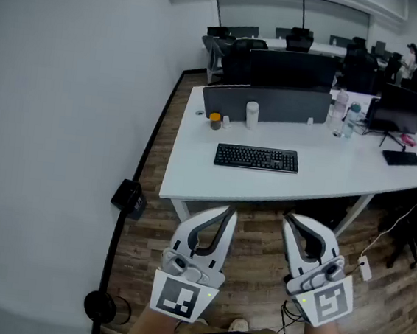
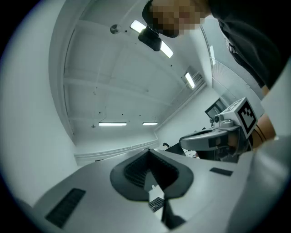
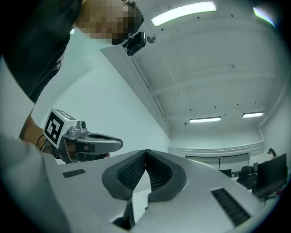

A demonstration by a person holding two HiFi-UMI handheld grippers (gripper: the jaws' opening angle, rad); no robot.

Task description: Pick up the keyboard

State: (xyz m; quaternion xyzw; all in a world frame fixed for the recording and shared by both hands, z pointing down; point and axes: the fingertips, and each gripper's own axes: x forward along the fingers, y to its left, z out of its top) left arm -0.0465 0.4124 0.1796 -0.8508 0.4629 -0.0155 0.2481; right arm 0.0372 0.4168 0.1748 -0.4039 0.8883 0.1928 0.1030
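A black keyboard [image 1: 257,158] lies flat on the white desk [image 1: 193,176], near its front edge. My left gripper [image 1: 230,211] and right gripper [image 1: 287,217] hang side by side over the wooden floor, short of the desk's front edge and well apart from the keyboard. Both are shut with nothing between the jaws. In the left gripper view the shut left gripper [image 2: 148,151] tilts up toward the ceiling, and a sliver of the keyboard [image 2: 157,203] shows through the gap below its tips. The right gripper [image 3: 145,151] in its own view also points up, tips together.
On the desk behind the keyboard stand a white cup [image 1: 252,115], a small amber jar [image 1: 215,121], bottles [image 1: 339,109] and a grey divider [image 1: 267,102]. A monitor [image 1: 398,108] sits at the right. A black box [image 1: 130,196] hangs on the left wall. Cables [image 1: 378,240] trail under the desk's right end.
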